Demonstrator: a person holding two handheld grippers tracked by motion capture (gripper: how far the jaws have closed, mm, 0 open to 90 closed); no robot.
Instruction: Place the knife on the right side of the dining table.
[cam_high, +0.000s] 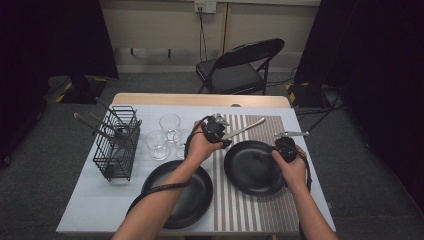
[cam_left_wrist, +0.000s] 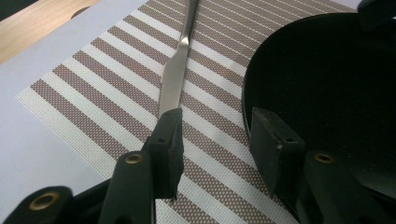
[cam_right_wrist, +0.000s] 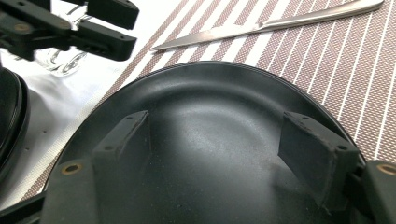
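Left tool (cam_high: 218, 131) hovers half-open and holds nothing over the knife (cam_high: 243, 129), which lies on the striped placemat (cam_high: 250, 207) beside the black plate (cam_high: 252, 167); right tool (cam_high: 283, 149) gapes empty at the plate's right rim. Glasses (cam_high: 169, 125) close behind: elbow risk.
Left gripper view: knife (cam_left_wrist: 175, 77) flat on the mat, jaw tip at its blade end; could nudge it toward the plate rim (cam_left_wrist: 247, 88).
Right gripper view: jaws straddle the plate (cam_right_wrist: 205, 130), and the bench has free room beyond the knife (cam_right_wrist: 261, 25).

Black plate (cam_high: 252, 170), silver knife (cam_high: 243, 129), brown-and-white striped placemat (cam_high: 260, 210), black wire rack (cam_high: 117, 145).
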